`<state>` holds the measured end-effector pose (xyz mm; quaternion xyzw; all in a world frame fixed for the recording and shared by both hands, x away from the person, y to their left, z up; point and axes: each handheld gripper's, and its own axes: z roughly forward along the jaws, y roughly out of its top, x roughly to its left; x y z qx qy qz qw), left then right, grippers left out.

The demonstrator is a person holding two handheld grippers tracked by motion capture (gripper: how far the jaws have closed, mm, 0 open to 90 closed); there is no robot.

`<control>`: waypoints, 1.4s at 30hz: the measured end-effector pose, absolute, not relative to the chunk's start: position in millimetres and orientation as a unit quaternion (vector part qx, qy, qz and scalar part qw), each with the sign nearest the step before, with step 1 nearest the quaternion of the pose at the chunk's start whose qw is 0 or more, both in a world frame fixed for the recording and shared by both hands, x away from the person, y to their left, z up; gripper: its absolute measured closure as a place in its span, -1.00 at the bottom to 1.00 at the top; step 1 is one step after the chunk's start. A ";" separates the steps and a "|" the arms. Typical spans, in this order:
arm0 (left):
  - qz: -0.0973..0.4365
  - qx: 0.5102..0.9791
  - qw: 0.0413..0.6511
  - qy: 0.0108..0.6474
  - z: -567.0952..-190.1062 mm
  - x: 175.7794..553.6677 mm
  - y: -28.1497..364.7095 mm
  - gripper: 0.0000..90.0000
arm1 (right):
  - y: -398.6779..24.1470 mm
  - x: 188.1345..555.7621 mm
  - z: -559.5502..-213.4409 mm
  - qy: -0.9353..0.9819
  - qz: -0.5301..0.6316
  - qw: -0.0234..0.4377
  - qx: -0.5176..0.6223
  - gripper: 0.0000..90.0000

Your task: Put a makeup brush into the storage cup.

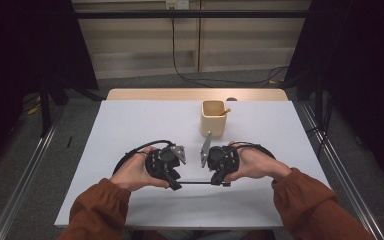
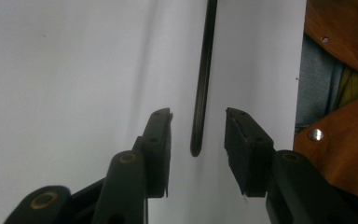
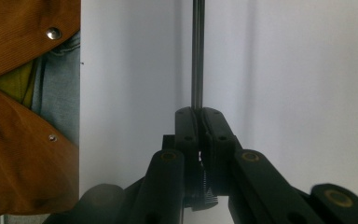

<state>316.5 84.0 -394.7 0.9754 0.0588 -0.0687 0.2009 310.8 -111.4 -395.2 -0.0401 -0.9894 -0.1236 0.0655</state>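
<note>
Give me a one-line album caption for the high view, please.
Two hands bring grippers together over a white table: right gripper clamps a thin black rod, left gripper open around its other end.

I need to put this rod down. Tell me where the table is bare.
Bare: the whole left half of the table, left of the cup; the strip right of the cup; the front edge under the sleeves. Crowded: the middle, where both grippers meet at the rod.

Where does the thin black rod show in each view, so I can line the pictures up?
High view: black rod lies level between the two hand-held grippers, low centre.
Left gripper view: runs down from top centre, its tip between the open jaws.
Right gripper view: runs up from the shut jaws to the top.
Shared landmark: white tabletop.
</note>
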 end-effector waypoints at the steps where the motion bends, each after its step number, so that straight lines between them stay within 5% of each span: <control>1: -0.070 0.976 0.201 0.055 -394.2 316.9 84.7 0.37 | -111.4 310.7 -395.3 -0.990 -0.122 0.066 -0.039 0.90; 15: -0.064 0.980 0.182 0.039 -396.9 316.9 79.9 0.39 | -109.6 310.4 -394.3 -0.989 -0.129 0.064 -0.036 0.90; 32: -0.072 0.978 0.192 0.036 -398.9 317.5 76.4 0.84 | -110.8 311.1 -391.5 -0.988 -0.141 0.058 -0.035 0.90; 42: -0.073 0.978 0.194 0.030 -400.3 317.8 75.0 0.87 | -113.0 310.7 -392.8 -0.988 -0.141 0.054 -0.035 0.89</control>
